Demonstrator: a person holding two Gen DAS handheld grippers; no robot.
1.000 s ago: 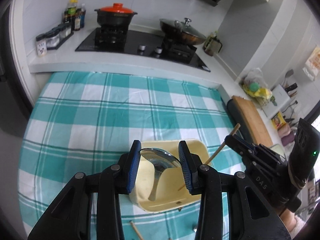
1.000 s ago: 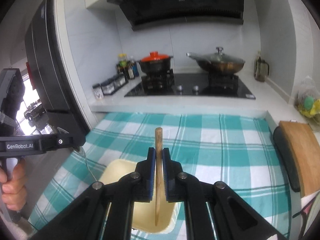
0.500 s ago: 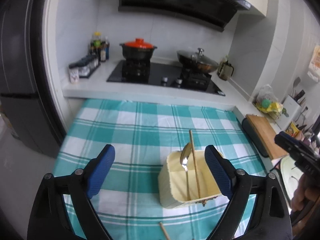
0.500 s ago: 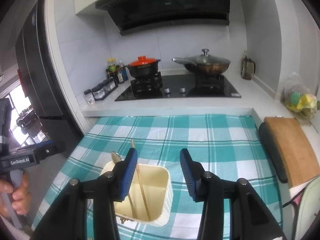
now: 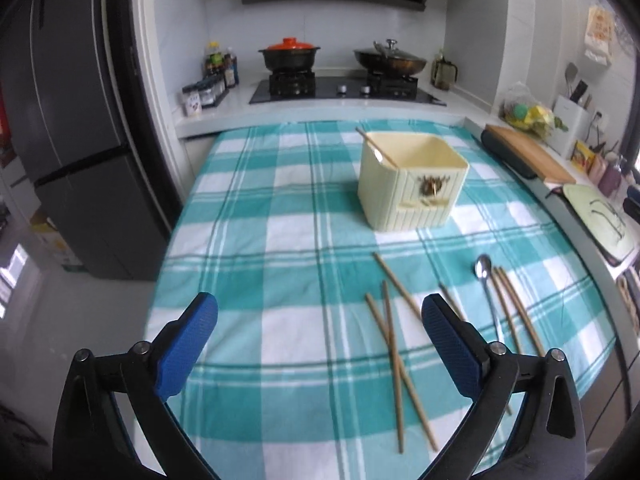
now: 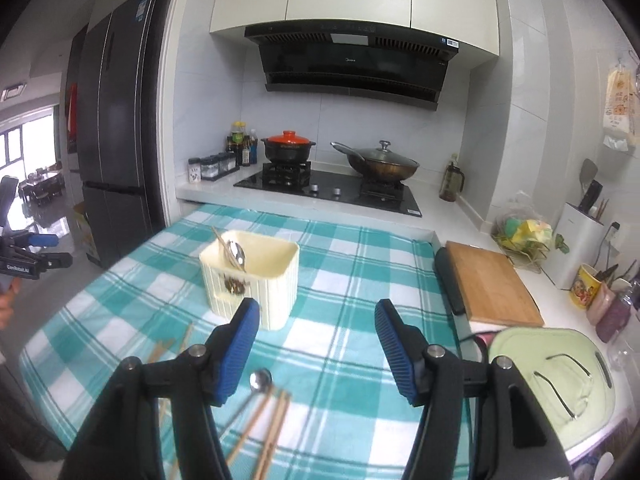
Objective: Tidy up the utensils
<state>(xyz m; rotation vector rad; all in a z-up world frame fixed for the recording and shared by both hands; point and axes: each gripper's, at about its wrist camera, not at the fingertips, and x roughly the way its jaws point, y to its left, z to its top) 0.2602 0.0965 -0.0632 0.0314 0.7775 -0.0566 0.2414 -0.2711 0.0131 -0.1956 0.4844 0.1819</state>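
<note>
While both grippers' fingers [image 5: 320, 344] [image 6: 316, 348] spread empty | chopsticks [image 6: 260, 432] partly hidden

Both wrist cameras are looking down along their fingers across the checked tablecloth [image 5: 280, 240] toward the stove [image 6: 328, 188], the left from its near-left corner, the right nearer; both are sharing the cream holder [image 5: 412, 180].

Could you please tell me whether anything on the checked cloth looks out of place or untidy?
Yes: loose chopsticks lie crisscrossed on the cloth beside a spoon, outside the cream holder, which holds only one spoon and one chopstick.
</note>
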